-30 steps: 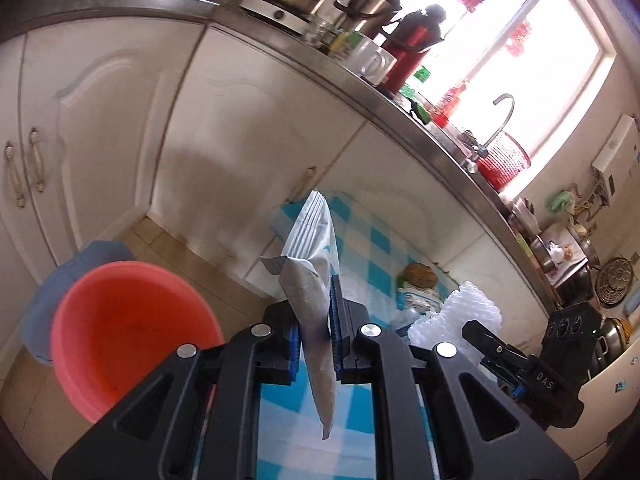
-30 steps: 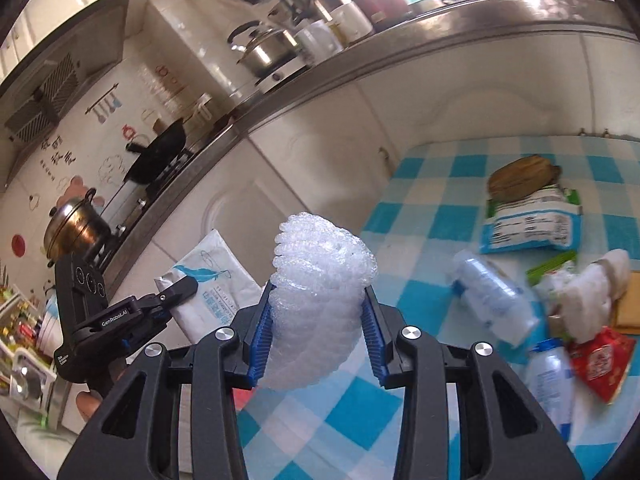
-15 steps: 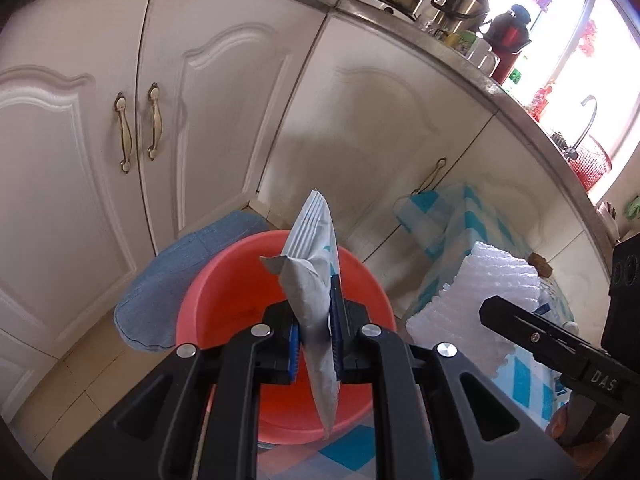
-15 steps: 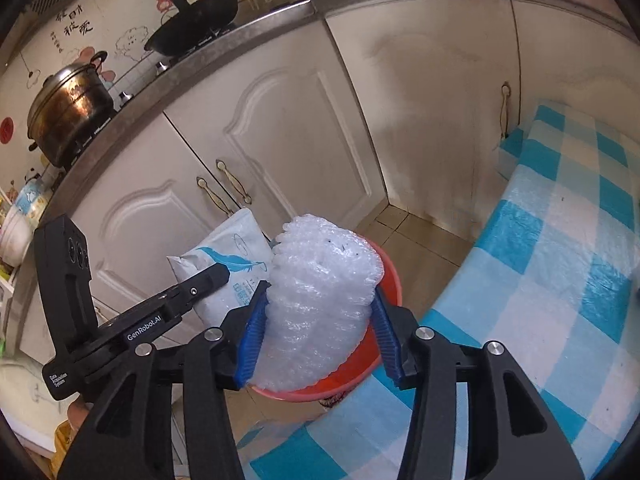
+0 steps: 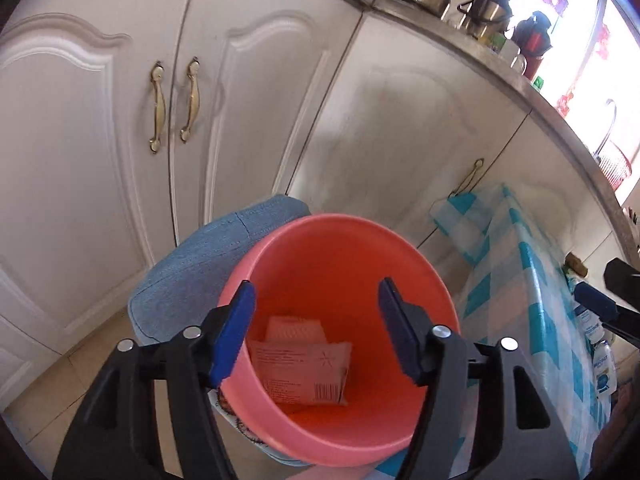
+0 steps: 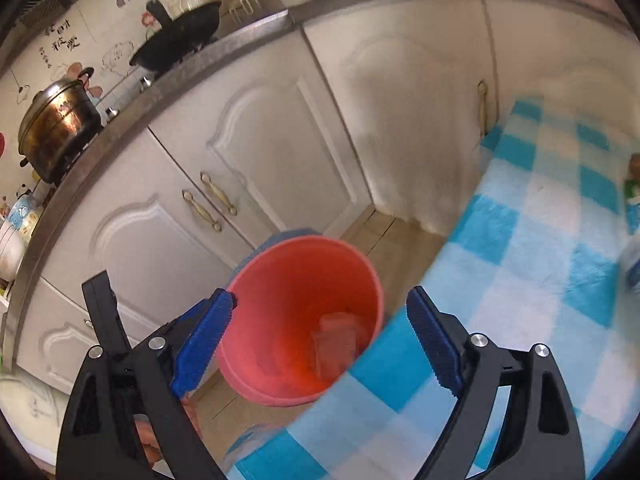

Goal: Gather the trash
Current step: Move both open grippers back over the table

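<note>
Both my tools are over the red bucket right now. My left tool has its jaws spread apart, they've just been opening, and nothing is between them. Looking straight down past the blue pads I can see the flat packet lying at the bottom of the bucket, barcode side up, with the bubbly plastic sheet tucked behind it against the bucket wall.

My right tool is the same deal: jaws wide, just been opening, nothing between the pads. From that side the stuff in the bucket shows only as pale shapes near the bottom; it's too blurred to make out more.

The bucket sits on the floor just beside the edge of the tabletop with the blue-and-white checked cloth, in front of the white cabinet doors. A blue denim-looking cushion is right behind the bucket, touching it as far as I can tell. A few more bits of trash are on the cloth at the far right of the left view, including some small bottles, but they're squeezed at the edge of the picture.
</note>
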{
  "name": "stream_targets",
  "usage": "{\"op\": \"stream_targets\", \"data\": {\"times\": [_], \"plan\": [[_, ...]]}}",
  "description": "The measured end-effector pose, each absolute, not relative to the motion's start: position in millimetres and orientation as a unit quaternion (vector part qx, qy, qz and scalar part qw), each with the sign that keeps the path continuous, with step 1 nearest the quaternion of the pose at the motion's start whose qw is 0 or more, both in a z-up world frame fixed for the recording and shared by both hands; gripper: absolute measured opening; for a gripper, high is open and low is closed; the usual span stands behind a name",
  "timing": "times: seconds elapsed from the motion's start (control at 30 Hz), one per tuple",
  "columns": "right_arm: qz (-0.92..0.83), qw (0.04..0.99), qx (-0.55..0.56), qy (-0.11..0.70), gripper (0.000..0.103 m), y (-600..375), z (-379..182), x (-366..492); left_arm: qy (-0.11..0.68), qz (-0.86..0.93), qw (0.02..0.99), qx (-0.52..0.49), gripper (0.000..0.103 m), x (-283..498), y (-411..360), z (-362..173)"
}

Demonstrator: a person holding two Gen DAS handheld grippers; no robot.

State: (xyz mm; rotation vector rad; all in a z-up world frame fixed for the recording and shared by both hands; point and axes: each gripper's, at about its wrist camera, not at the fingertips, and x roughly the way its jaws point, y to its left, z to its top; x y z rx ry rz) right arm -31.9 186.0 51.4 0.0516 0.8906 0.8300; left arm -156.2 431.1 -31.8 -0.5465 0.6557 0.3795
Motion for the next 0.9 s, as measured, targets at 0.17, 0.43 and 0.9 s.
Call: {"op": "stream_targets", "data": {"times": [0.17, 0.43, 0.9], "plan": [[0.379, 0.865, 0.034, 0.327, 0.093, 132, 79, -52, 0.293, 0.183, 0.909, -0.234, 0.077, -180, 414, -12], [0.313, 0.932, 0.028, 0.183, 0.098, 45, 90, -93, 0.270, 0.135, 0.939, -0.164, 0.086, -190, 352, 33], [0.195, 0.961, 0.124, 0.154, 0.098, -85, 88, -74, 0.303, 0.036, 0.951, -0.057, 0.092, -153, 214, 79]]}}
